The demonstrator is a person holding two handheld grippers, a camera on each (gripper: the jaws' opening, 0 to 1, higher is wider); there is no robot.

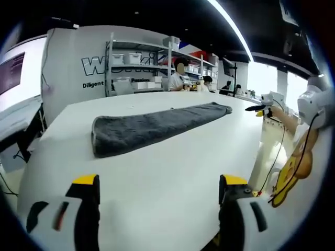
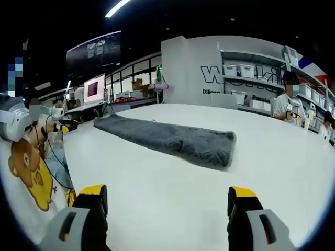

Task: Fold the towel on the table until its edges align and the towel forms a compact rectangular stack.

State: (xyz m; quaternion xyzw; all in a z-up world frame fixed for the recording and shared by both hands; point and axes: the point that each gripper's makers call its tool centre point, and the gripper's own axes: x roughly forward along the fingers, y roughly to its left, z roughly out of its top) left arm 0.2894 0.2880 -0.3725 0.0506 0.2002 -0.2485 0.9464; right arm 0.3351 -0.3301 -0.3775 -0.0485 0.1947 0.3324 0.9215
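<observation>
A dark grey towel (image 1: 157,127) lies on the white tabletop (image 1: 157,183), folded into a long narrow strip. In the left gripper view it runs from a thick, blunt end near the tabletop's left edge up to a thinner end toward the far right edge. In the right gripper view the same towel (image 2: 170,138) stretches from a thin end near the left edge of the tabletop (image 2: 167,198) to a broad, folded end nearer the middle. It lies flat, with bare white surface all round it.

The left hand-held gripper (image 1: 158,189) sits over the near part of the tabletop, its two yellow-tipped jaws wide apart and holding nothing, well short of the towel. The right hand-held gripper (image 2: 166,200) is likewise spread wide and holds nothing, its yellow-tipped jaws over bare tabletop on the near side of the towel.

At the right of the left gripper view another hand-held gripper (image 1: 264,104) comes in above the tabletop's right edge, carried by a person's arm, beside a white shirt with a yellow bear print (image 1: 293,172). The same bear print (image 2: 29,172) shows at the left edge of the right gripper view.

Behind the tabletop stand shelves with white boxes (image 1: 138,68) against a white wall with dark lettering, and people (image 1: 178,78) sit at the far side. A monitor (image 2: 94,88) glows beyond the tabletop's far left edge in the right gripper view.
</observation>
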